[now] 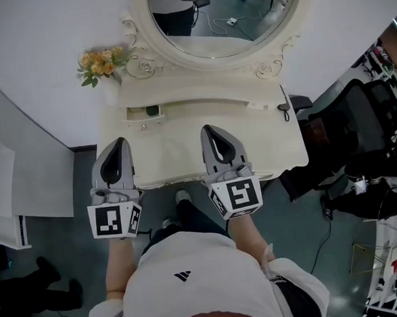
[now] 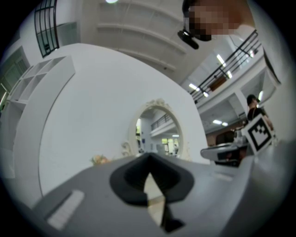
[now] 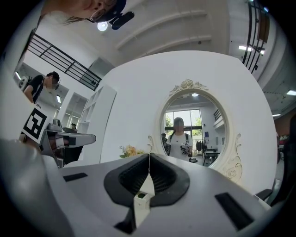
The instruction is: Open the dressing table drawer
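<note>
Drawer point(image 1: 145, 117) is sitting ahead of the left gripper point(image 1: 119, 141), a bit to its right, in the desk's raised back tier. It is standing partly pulled out, inside showing, with a small green thing point(image 1: 152, 111) lying in it. The drawer's knob point(image 1: 142, 126) is facing the left gripper tip, near it but not touching. From the right gripper point(image 1: 206, 129) the drawer is lying ahead and off to the left, apart from it.

Left gripper is hovering over the desk point(image 1: 185, 155) with its jaws pressed together at the tips, nothing between them. Right gripper is doing the same just beside it to the right: jaws pressed together, empty, pointing at the back tier. Both are reaching over the desk's near edge, side by side, with a gap between them.

A second drawer point(image 1: 266, 105) is sitting ahead and right of the right gripper, flush with the tier. The oval mirror point(image 1: 222, 17) is rising beyond both gripper tips; in the right gripper view it is showing a standing person's reflection. Flowers point(image 1: 100, 63) are standing ahead and left of the left gripper, at the tier's left end. A small black object point(image 1: 284, 106) is lying at the desk's right edge, well right of the right gripper. A black chair point(image 1: 359, 123) is standing further right, off the desk.
</note>
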Action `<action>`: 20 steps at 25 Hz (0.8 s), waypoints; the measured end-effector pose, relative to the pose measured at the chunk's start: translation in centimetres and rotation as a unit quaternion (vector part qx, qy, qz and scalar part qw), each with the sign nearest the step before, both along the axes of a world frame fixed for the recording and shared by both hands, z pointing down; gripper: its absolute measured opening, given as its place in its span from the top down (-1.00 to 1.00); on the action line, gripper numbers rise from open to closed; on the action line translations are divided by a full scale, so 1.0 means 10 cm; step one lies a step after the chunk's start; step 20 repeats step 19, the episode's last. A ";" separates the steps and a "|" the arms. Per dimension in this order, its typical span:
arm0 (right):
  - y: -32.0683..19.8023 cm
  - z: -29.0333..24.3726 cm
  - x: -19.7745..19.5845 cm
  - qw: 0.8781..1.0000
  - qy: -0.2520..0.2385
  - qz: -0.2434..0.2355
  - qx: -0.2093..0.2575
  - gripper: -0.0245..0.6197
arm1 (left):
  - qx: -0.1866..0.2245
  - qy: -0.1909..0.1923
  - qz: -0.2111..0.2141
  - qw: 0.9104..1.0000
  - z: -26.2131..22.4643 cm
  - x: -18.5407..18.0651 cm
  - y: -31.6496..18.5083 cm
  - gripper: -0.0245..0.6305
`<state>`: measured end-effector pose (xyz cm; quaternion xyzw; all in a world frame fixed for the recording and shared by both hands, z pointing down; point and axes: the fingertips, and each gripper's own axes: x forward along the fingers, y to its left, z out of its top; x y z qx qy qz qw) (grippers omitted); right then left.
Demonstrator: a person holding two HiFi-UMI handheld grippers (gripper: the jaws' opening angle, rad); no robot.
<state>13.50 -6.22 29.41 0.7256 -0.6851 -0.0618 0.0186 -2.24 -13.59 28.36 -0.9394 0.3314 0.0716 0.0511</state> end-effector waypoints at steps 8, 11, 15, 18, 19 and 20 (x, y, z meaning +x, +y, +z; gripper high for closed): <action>0.06 0.00 -0.02 1.000 0.000 0.002 0.001 0.96 | 0.001 0.000 -0.002 1.000 -0.02 -0.03 0.06 0.90; 0.08 0.00 -0.03 1.000 0.000 0.002 0.002 0.96 | 0.000 0.000 -0.002 1.000 -0.01 -0.03 0.08 0.90; 0.10 0.00 -0.04 1.000 0.000 0.003 0.003 0.96 | 0.001 0.001 0.000 1.000 -0.01 -0.03 0.10 0.90; 0.12 0.00 -0.05 1.000 -0.001 0.003 0.003 0.96 | 0.002 0.000 0.000 1.000 -0.02 -0.04 0.12 0.90; 0.12 0.00 -0.05 1.000 -0.001 0.003 0.003 0.96 | 0.002 0.000 0.000 1.000 -0.03 -0.04 0.13 0.90; 0.12 0.00 -0.05 1.000 -0.001 0.003 0.003 0.96 | 0.002 0.000 0.000 1.000 -0.03 -0.04 0.13 0.90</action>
